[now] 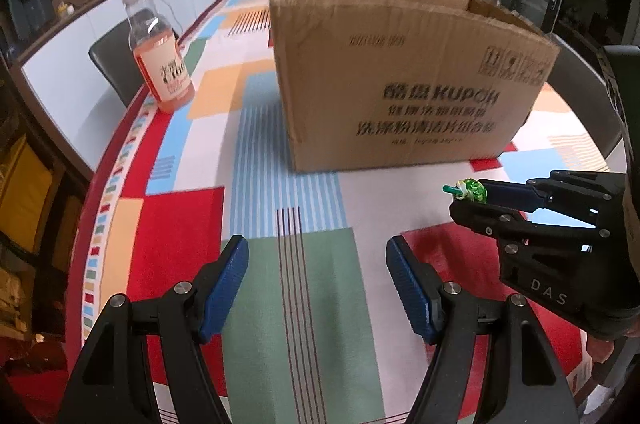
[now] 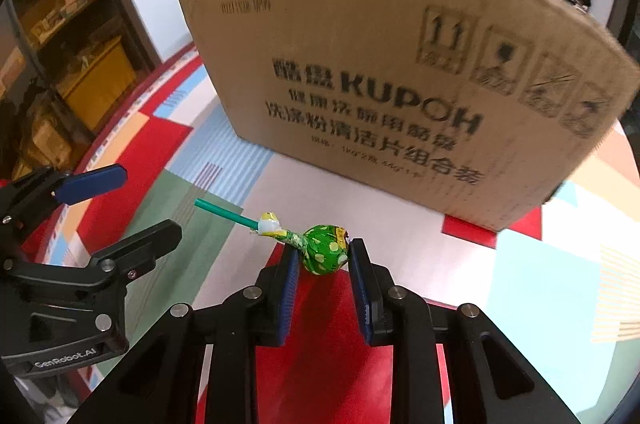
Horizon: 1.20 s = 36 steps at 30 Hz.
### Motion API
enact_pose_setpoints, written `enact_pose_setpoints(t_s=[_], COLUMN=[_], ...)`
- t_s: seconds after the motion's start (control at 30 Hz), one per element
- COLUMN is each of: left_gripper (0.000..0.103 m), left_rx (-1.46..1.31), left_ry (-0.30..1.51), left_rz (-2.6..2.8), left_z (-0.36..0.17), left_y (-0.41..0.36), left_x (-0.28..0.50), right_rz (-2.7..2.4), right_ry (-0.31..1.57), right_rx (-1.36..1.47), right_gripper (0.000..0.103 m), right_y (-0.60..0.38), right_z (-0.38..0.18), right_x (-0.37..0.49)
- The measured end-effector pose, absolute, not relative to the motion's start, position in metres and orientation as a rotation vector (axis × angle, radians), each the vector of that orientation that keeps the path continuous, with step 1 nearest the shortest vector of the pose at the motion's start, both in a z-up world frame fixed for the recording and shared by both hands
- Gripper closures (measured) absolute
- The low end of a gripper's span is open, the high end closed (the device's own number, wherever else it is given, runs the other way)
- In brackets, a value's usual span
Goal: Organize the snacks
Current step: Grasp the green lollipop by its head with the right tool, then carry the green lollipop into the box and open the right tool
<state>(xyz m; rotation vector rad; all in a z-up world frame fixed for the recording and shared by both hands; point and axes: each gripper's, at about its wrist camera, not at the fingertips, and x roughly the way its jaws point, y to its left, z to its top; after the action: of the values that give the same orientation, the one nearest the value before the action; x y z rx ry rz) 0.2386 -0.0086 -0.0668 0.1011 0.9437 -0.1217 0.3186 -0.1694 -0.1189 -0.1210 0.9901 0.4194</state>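
Right wrist view is showing the right gripper (image 2: 324,260) pinching the green wrapped head of a lollipop (image 2: 325,249) between its blue pads, the jaws drawn nearly together on it. Its teal stick is pointing away to the left and slightly forward, crosswise to the fingers, toward the left gripper (image 2: 132,208), which is hanging alongside with its jaws standing apart and nothing between them. No contact between the candy and the patterned cloth on the bench (image 2: 540,264) is showing; it appears to be hanging just clear.

Taking the cardboard box (image 2: 400,72) as the landmark: the lollipop is sitting in front of its printed near wall, below the rim, while the box's open top is lying beyond and above the gripper. So the coming move, as I judge it, is calling for a lift over that near wall, then a release inside. A juice bottle (image 1: 162,60) is standing to the left of the box, well apart from both grippers.
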Motion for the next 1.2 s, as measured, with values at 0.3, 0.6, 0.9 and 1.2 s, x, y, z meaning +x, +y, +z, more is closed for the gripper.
enact_pose_setpoints(t_s=[0.3, 0.6, 0.9, 1.2], left_gripper=[0.032, 0.032, 0.027, 0.026], left_rx=[0.105, 0.098, 0.118, 0.125], left_ry=[0.842, 0.742, 0.638, 0.578], left_rz=[-0.148, -0.167, -0.159, -0.163], left_z=[-0.029, 0.006, 0.035, 0.056], left_y=[-0.013, -0.016, -0.02, -0.024], left_x=[0.229, 0.221, 0.214, 0.218], right_rz=[0.399, 0.37, 0.342, 0.315], right_ry=[0.897, 0.787, 0.7, 0.619], right_rx=[-0.062, -0.051, -0.038, -0.014], right_gripper=[0.077, 0.077, 0.077, 0.077], right_y=[-0.187, -0.201, -0.205, -0.214], right_z=[-0.078, -0.039, -0.014, 0.011], right_x=[0.299, 0.281, 0.272, 0.272])
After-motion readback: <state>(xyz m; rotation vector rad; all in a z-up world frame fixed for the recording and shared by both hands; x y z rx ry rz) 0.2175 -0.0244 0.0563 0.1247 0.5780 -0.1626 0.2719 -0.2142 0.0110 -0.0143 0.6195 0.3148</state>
